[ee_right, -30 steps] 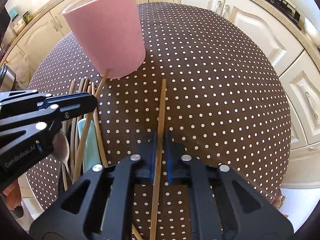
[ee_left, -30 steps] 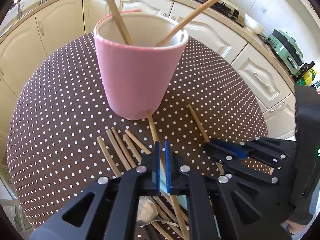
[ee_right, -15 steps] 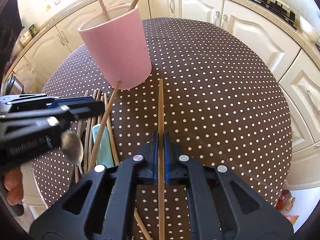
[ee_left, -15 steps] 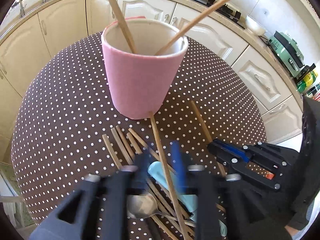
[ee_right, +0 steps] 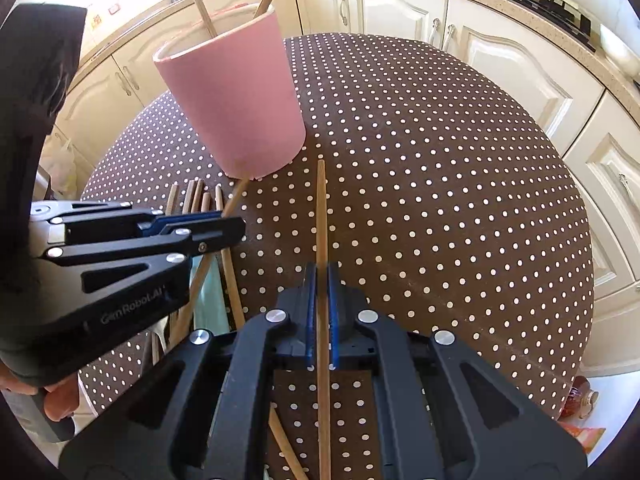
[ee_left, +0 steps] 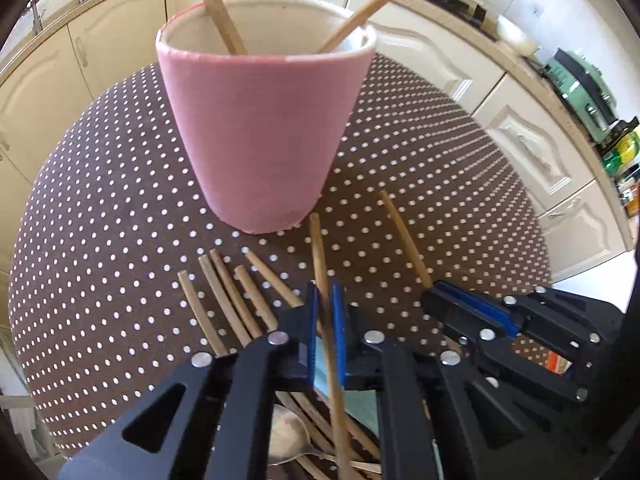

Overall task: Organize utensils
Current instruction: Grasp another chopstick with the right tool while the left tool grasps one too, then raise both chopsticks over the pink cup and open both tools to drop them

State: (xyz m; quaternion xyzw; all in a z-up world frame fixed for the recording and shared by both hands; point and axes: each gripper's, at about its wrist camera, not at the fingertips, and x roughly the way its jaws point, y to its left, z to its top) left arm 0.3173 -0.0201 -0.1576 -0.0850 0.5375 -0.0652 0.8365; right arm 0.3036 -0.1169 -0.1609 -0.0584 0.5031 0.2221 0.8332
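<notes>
We see pale wooden chopsticks (ee_left: pixel 224 300) fanned on the dotted table (ee_right: pixel 440 200) near its middle, just before the pink cup (ee_left: pixel 260 136). Our left gripper (ee_left: pixel 325 312), tilted steeply down, has just closed its jaws on one chopstick (ee_left: pixel 318 248); our right gripper (ee_right: pixel 321 280) pinches another chopstick (ee_right: pixel 321 208).
</notes>
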